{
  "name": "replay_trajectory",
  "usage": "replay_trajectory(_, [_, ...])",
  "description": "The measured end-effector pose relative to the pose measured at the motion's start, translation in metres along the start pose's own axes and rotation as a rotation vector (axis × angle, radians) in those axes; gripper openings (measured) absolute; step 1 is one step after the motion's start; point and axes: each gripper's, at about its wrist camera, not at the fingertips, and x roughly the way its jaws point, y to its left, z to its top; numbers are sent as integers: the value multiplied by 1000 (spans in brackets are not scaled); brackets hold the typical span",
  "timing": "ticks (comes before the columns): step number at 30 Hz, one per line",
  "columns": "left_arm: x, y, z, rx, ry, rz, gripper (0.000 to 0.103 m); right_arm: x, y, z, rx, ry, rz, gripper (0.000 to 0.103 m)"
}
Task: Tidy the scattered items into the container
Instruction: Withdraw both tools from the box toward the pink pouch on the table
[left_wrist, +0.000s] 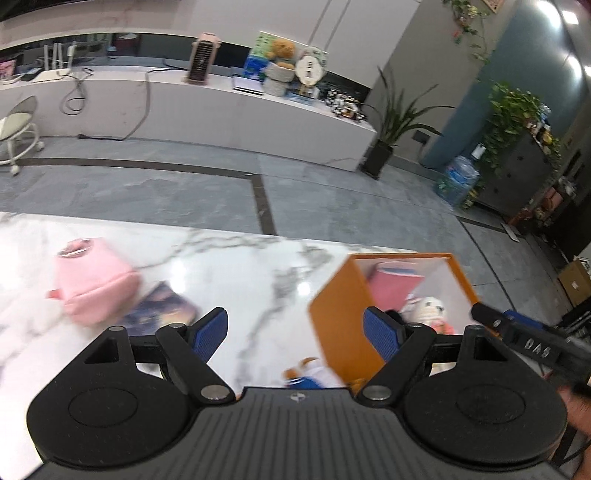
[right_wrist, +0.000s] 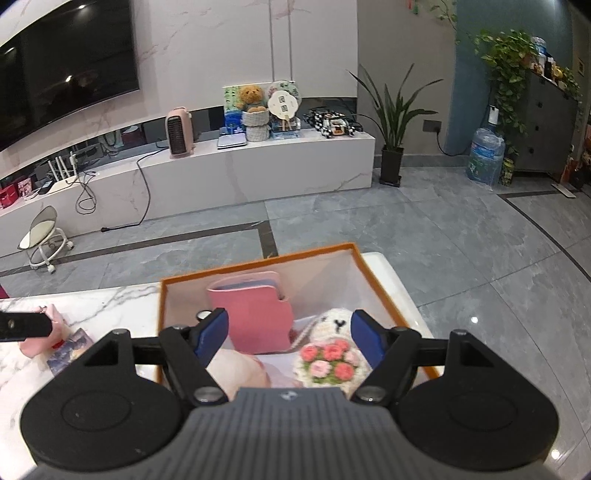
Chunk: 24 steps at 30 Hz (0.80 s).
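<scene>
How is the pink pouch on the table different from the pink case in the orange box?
The pink pouch looks soft and rounded; the pink case is flat with straight edges. The pouch lies out on the marble table; the case stands upright inside the orange box. Both are pink.

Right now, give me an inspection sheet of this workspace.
Surface: white marble table, glossy.
Job's things: orange box holds a pink wallet and a crocheted bunny with flowers; pink pouch and dark booklet lie outside it.
Clutter: small toy beside the box, blurred.
Grippers: left gripper open, empty; right gripper over the box, jaws open, gripping nothing.
Cables: power cord down the TV bench.
Surroundings: TV, heater, potted plants, water jug.
</scene>
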Motion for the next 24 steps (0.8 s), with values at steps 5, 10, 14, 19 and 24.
replay_trajectory(5, [-13, 27, -5, -13, 5, 30, 95, -2, 24, -1, -43, -14, 26, 77])
replay_trajectory(10, [-21, 58, -13, -37, 15, 61, 95, -2, 47, -3, -97, -23, 56, 78])
replay_trajectory(14, [-24, 80, -21, -63, 27, 83, 95, -1, 62, -6, -126, -24, 76, 78])
replay_trajectory(19, [-22, 104, -30, -87, 46, 95, 95, -1, 85, -10, -183, -26, 101, 79])
replay_trajectory(24, [-18, 119, -35, -114, 53, 98, 95, -1, 110, -16, -236, -20, 149, 80])
